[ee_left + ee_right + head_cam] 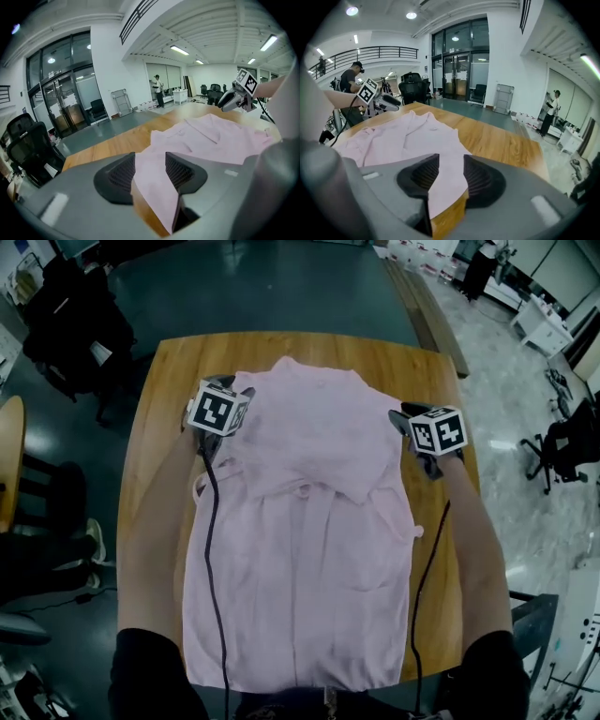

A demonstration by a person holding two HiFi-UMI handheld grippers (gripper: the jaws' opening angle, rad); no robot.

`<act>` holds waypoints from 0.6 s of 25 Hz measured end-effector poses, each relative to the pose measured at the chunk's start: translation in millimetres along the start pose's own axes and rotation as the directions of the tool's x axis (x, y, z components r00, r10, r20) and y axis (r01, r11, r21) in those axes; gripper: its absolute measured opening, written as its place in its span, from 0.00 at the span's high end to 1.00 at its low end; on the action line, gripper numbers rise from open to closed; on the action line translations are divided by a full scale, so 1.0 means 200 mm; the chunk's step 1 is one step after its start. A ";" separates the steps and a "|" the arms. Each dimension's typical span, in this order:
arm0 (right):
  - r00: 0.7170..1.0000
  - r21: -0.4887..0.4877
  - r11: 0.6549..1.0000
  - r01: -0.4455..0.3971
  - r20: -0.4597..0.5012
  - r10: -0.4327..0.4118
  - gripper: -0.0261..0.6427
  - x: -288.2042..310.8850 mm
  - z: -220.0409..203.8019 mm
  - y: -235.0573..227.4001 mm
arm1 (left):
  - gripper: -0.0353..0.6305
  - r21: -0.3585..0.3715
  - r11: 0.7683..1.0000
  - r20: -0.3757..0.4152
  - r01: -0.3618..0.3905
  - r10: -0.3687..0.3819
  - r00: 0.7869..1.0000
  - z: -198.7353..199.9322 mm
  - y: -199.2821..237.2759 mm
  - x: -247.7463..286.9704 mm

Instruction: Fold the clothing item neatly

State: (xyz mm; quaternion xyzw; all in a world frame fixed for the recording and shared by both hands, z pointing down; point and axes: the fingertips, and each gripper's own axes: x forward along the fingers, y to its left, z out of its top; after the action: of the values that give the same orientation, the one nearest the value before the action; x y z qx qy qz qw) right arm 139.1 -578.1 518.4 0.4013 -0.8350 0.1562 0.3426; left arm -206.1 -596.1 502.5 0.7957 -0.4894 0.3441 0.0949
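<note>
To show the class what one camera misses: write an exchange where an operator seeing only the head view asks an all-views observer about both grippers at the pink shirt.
Operator: From above I can't see any jaws. Is the left gripper gripping the shirt?
Observer: No. In the left gripper view its jaws stand apart; pink cloth shows in the gap, unpinched.
Operator: And the right gripper?
Observer: Open too; the shirt's edge and bare table show between its jaws.
</note>
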 end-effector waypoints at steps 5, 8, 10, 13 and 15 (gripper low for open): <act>0.999 0.026 1.000 0.013 -0.039 -0.012 0.65 0.27 -0.02 -0.20 | 0.61 -0.015 1.000 -0.068 -0.005 0.004 0.998 -0.07 0.15 0.27; 0.997 0.084 0.996 -0.002 -0.082 0.009 0.64 0.37 -0.09 -0.28 | 0.57 -0.050 0.999 -0.119 0.003 -0.009 0.993 -0.15 0.21 0.39; 0.993 0.112 0.993 -0.026 -0.111 0.038 0.63 0.40 -0.13 -0.31 | 0.54 -0.070 0.998 -0.140 0.005 -0.014 0.990 -0.18 0.25 0.43; 0.989 0.120 0.992 -0.050 -0.135 0.066 0.63 0.41 -0.13 -0.33 | 0.53 -0.056 0.998 -0.168 0.024 -0.033 0.985 -0.19 0.26 0.47; 0.983 0.085 0.994 -0.063 -0.166 0.076 0.64 0.40 -0.15 -0.32 | 0.55 -0.064 0.996 -0.185 0.057 -0.068 0.980 -0.21 0.24 0.48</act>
State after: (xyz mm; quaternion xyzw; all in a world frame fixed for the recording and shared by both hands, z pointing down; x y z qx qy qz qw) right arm 166.5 -647.2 593.5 0.3704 -0.8095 0.2348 0.3903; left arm -237.4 -668.5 586.5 0.7715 -0.4631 0.3997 0.1746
